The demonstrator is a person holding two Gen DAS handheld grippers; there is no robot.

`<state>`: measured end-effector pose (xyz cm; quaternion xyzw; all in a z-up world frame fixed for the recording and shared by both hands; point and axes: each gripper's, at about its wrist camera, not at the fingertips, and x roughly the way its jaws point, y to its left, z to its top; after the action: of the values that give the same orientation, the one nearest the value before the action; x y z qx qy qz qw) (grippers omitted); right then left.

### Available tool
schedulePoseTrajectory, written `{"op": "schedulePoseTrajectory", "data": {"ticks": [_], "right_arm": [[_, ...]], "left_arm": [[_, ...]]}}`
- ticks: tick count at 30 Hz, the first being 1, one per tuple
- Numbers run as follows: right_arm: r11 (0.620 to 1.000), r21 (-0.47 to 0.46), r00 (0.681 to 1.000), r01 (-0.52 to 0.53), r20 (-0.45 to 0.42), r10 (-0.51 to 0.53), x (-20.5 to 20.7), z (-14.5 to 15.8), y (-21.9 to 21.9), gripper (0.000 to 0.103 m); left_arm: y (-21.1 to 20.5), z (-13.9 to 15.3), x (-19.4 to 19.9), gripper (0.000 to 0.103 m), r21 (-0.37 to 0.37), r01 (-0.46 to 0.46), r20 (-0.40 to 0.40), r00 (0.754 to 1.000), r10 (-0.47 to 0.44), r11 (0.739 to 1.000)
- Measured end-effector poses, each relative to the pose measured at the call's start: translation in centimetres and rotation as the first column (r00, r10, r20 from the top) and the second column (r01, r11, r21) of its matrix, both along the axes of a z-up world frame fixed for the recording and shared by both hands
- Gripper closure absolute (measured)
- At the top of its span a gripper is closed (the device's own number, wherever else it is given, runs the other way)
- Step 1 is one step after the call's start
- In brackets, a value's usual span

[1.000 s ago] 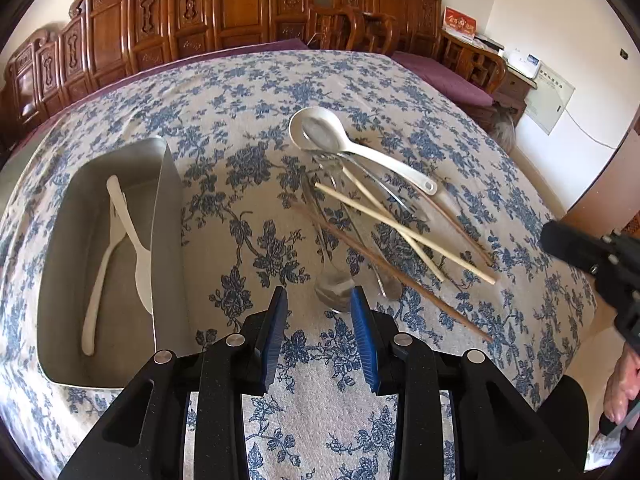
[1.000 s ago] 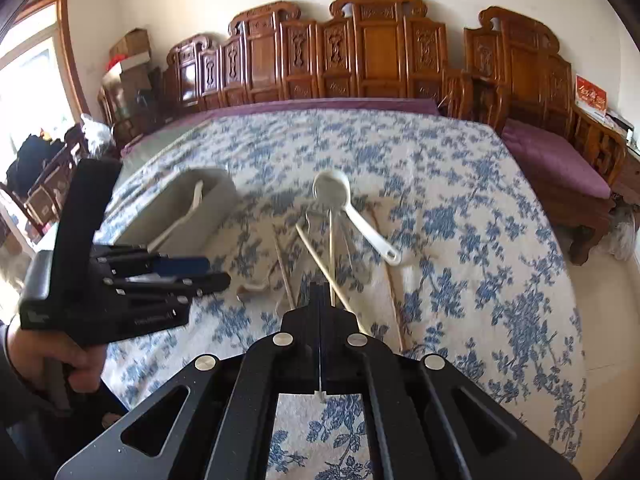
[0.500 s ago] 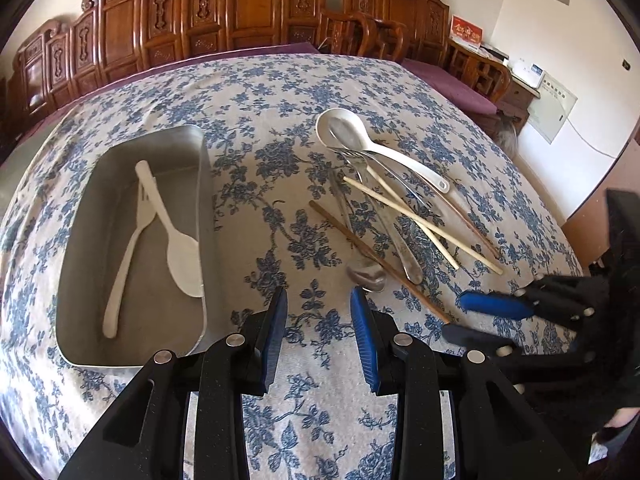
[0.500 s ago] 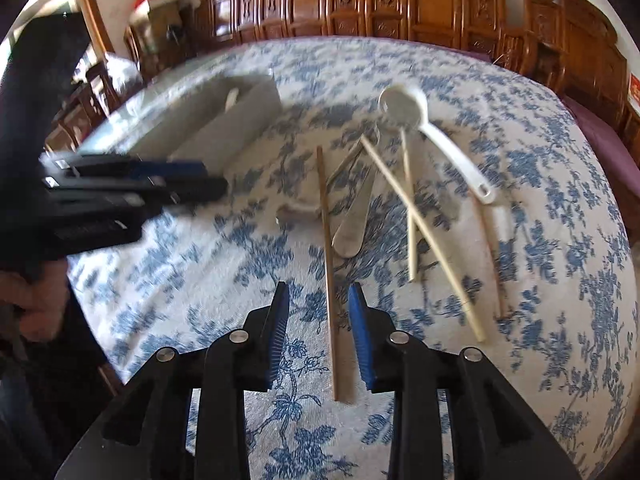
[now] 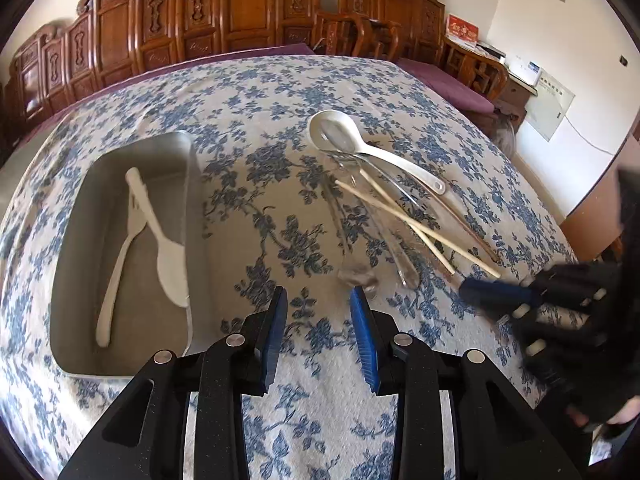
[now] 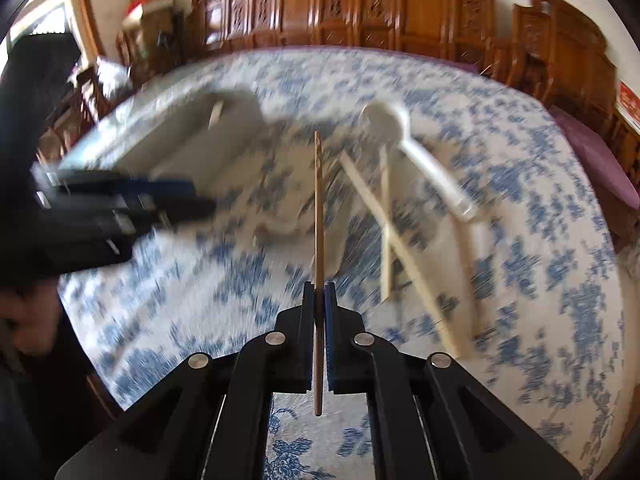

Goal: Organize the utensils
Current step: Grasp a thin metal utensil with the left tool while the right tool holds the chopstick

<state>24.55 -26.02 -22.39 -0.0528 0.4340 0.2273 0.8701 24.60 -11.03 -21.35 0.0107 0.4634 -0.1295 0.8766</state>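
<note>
My right gripper (image 6: 319, 294) is closing, and its blue pads press on a brown chopstick (image 6: 318, 208) that points straight ahead above the floral cloth; this view is motion-blurred. In the left wrist view the right gripper (image 5: 480, 292) hovers at the near right end of the utensil pile. The pile holds a white ceramic spoon (image 5: 340, 136), pale chopsticks (image 5: 408, 220) and metal cutlery (image 5: 356, 276). My left gripper (image 5: 319, 300) stands open over the cloth, nothing between its fingers, just right of a grey metal tray (image 5: 136, 320) with a white plastic spoon (image 5: 168, 256) and fork (image 5: 116, 272).
The table (image 5: 260, 92) is round, covered in a blue-flowered cloth, and drops away at the right. Carved wooden chairs (image 5: 248, 8) line the far side. A hand (image 6: 28, 320) holds the left gripper at the left edge of the right wrist view.
The right gripper opened over the brown chopstick, then closed on it and raised it off the cloth. The chopstick has left the pile. The left gripper stayed open and nearly still.
</note>
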Motion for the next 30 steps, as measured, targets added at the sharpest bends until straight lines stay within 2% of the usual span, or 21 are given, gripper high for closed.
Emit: {"op": "schedulePoseTrajectory", "data": {"ticks": [4, 7, 12, 20, 23, 30], "right_arm": [[0.999, 0.029, 0.999, 0.041, 0.025, -0.042, 0.4, 1.8, -1.9, 0.097], [0.997, 0.039, 0.997, 0.072, 0.019, -0.073, 0.9, 1.9, -3.2, 0.097], [0.994, 0.051, 0.995, 0.098, -0.001, -0.098, 1.3, 1.4, -4.4, 0.097], [0.994, 0.056, 0.996, 0.093, -0.007, -0.092, 1.3, 1.1, -4.2, 0.097], [0.994, 0.056, 0.996, 0.091, -0.006, -0.091, 1.3, 1.1, -4.2, 0.097], [0.995, 0.052, 0.996, 0.086, -0.005, -0.086, 1.1, 1.0, -3.9, 0.097]], "left_arm": [[-1.3, 0.0, 0.3, 0.072, -0.007, 0.048, 0.015, 0.999, -0.048, 0.999], [-2.7, 0.0, 0.5, 0.072, -0.010, 0.105, 0.019, 0.994, -0.105, 0.994], [-5.2, -1.3, 0.9, 0.075, 0.062, 0.187, 0.005, 0.982, -0.188, 0.980], [-5.3, -3.4, 2.1, 0.079, 0.165, 0.188, -0.027, 0.982, -0.186, 0.968], [-4.9, -3.7, 2.3, 0.080, 0.177, 0.186, -0.029, 0.983, -0.184, 0.967], [-4.0, -3.5, 2.6, 0.099, 0.165, 0.170, -0.020, 0.985, -0.169, 0.971]]}}
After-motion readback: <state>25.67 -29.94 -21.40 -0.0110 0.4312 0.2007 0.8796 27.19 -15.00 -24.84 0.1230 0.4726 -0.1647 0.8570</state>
